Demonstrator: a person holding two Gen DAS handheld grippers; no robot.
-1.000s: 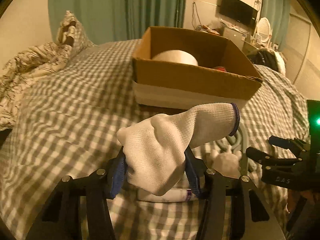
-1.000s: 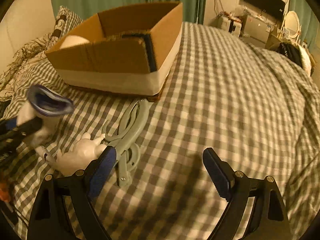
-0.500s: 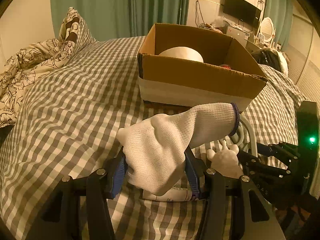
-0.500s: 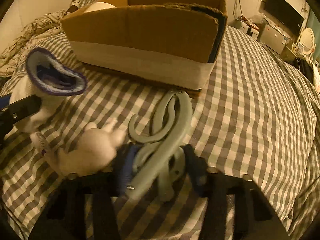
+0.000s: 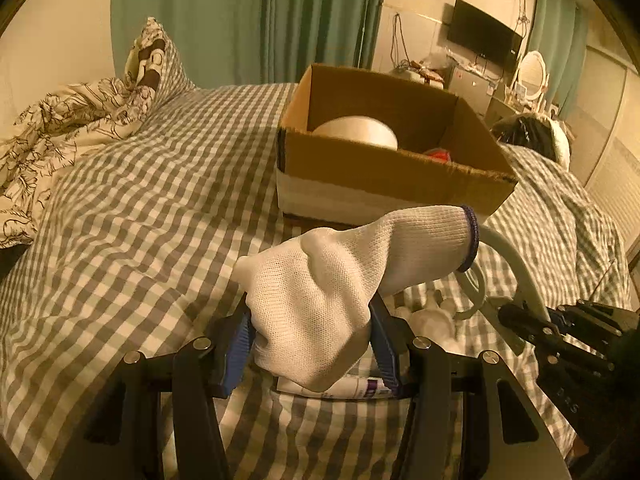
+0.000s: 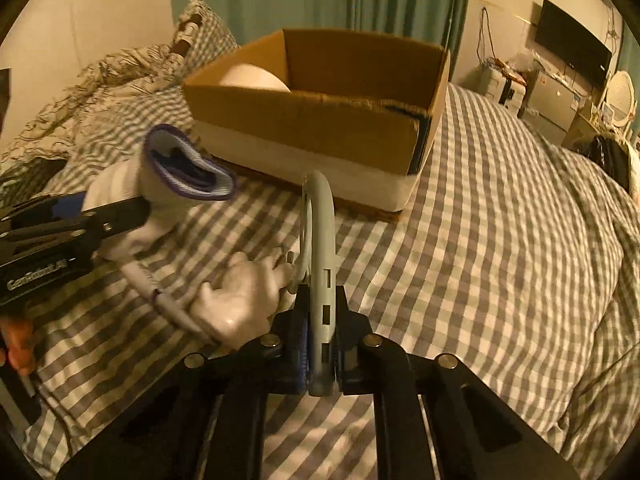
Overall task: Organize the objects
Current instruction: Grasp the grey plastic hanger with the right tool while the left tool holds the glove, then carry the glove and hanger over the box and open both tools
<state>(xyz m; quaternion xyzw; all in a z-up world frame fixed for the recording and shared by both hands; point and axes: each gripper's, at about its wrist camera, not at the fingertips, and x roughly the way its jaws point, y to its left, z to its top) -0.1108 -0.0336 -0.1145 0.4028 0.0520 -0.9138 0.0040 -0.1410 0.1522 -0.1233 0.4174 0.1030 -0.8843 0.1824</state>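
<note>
Left wrist view: the left gripper (image 5: pixel 312 344) pinches a white knit glove (image 5: pixel 340 292) between its blue pads (image 5: pixel 236 344), the purple-edged cuff jutting up and right, open like a mouth in the right view (image 6: pixel 188 168). The right gripper (image 6: pixel 320 332) clamps a grey curved hook (image 6: pixel 320 240) edge-on, its arc rising toward the box (image 6: pixel 320 120). Just left of it a white figurine (image 6: pixel 240 296) and a marker (image 6: pixel 160 292) lie on the checked bedspread (image 6: pixel 480 240). The cardboard box holds a white dome (image 5: pixel 356 132) and something red (image 5: pixel 440 156).
</note>
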